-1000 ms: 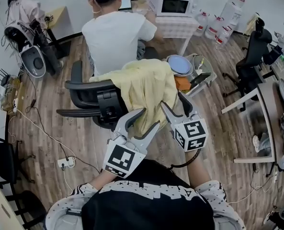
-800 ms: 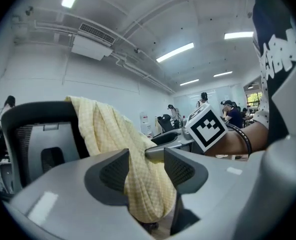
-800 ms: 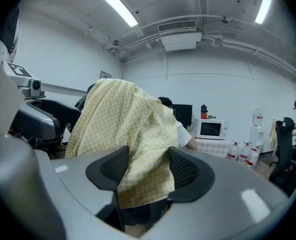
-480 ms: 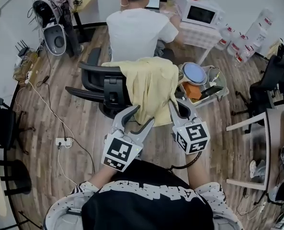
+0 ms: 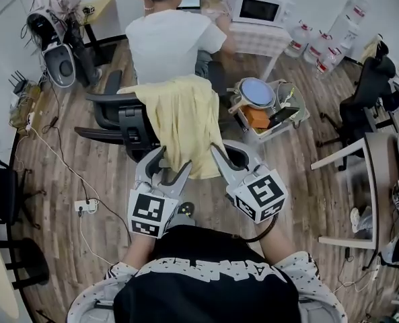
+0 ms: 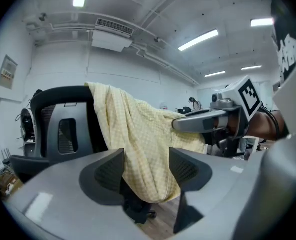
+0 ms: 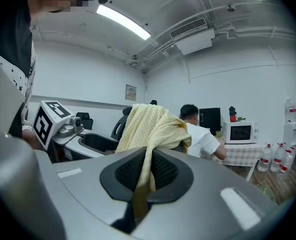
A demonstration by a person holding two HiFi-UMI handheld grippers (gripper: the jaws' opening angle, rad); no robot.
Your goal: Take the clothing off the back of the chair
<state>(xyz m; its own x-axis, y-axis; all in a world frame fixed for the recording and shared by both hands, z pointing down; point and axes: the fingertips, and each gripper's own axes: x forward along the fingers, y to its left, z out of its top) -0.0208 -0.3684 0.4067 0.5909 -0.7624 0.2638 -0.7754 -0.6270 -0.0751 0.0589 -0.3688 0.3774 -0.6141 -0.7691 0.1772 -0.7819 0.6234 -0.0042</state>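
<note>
A pale yellow checked garment [image 5: 179, 113] hangs over the back of a black office chair [image 5: 128, 123]. My right gripper [image 5: 217, 152] is shut on the garment's lower right edge. In the right gripper view a fold of the yellow cloth [image 7: 150, 124] runs down into the closed pads of the right gripper [image 7: 147, 171]. My left gripper [image 5: 173, 161] is at the garment's lower left with its jaws opening. In the left gripper view the hanging hem [image 6: 143, 149] lies between the pads of the left gripper [image 6: 147, 169], which do not press on it.
A person in a white shirt [image 5: 172, 42] sits at a desk just beyond the chair, by a microwave [image 5: 256, 9]. A crate with a round lid [image 5: 256, 93] stands right of the chair. Water bottles [image 5: 320, 56], another black chair [image 5: 364, 89] and a power strip [image 5: 88, 206] are around.
The right gripper's jaws have closed on the garment's right edge. The left gripper's jaws have spread wider around the hem. Both grippers sit closer to the chair.
</note>
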